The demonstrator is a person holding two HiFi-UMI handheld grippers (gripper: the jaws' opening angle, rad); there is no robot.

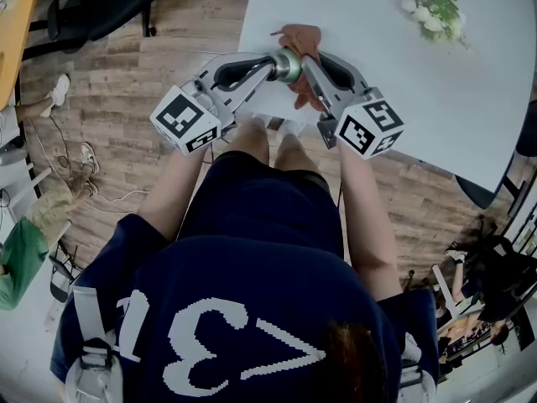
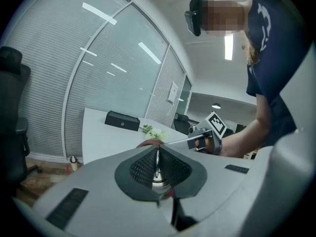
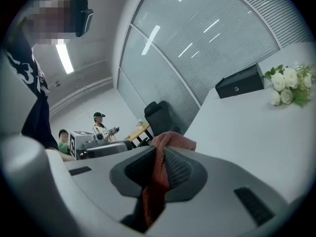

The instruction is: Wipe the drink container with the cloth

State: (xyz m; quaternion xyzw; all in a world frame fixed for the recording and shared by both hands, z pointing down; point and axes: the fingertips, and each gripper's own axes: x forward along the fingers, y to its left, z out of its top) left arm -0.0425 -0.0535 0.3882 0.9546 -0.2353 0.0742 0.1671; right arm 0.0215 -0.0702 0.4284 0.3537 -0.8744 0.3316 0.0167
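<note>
Drink container, small silvery-green metal (image 1: 286, 65), sits clamped in my left claw (image 1: 270, 65) over the near edge of the white desk (image 1: 369, 32), the rust-red cloth (image 1: 304, 39) pinched in my right claw (image 1: 309, 67) just beside it at 3 o'clock.

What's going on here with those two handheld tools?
A person stands at the edge of a white table with a gripper in each hand. The left gripper is shut on a small metal drink container. The right gripper pinches a reddish cloth, which sits right against the container, as if for wiping it.
</note>
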